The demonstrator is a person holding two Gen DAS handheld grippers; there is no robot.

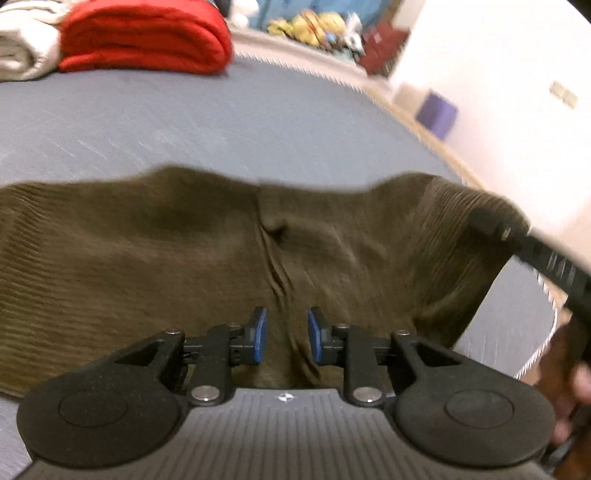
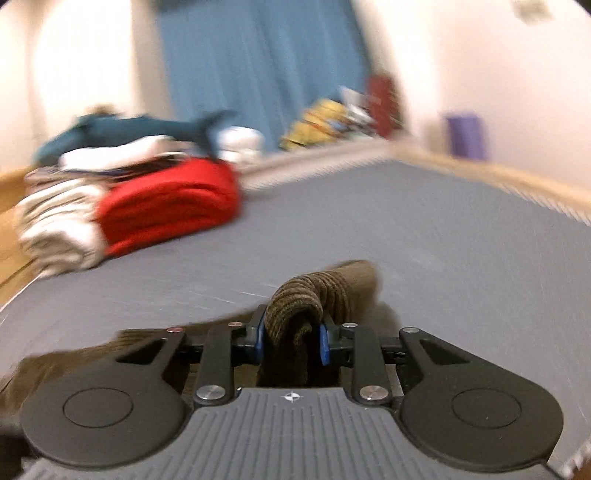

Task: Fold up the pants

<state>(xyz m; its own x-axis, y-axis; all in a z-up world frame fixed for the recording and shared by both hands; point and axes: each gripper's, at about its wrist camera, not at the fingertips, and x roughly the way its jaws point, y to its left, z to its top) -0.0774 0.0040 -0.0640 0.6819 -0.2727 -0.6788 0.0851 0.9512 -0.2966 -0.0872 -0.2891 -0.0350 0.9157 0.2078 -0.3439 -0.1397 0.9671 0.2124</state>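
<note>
Olive-brown corduroy pants (image 1: pixel 184 251) lie spread across the grey bed (image 1: pixel 221 122). My left gripper (image 1: pixel 284 334) is open, its blue pads apart just above the pants' middle seam, holding nothing. My right gripper (image 2: pixel 291 339) is shut on a bunched fold of the pants (image 2: pixel 314 295) and holds it above the bed. In the left wrist view the right gripper's finger (image 1: pixel 495 225) grips the pants' right edge, lifted off the bed.
A folded red garment (image 1: pixel 147 37) and a white one (image 1: pixel 22 48) are stacked at the bed's far left, with more clothes (image 2: pixel 122 136) behind them. The bed's edge (image 1: pixel 539 347) runs at the right. Toys (image 1: pixel 310 26) and a purple box (image 1: pixel 437 112) stand near the wall.
</note>
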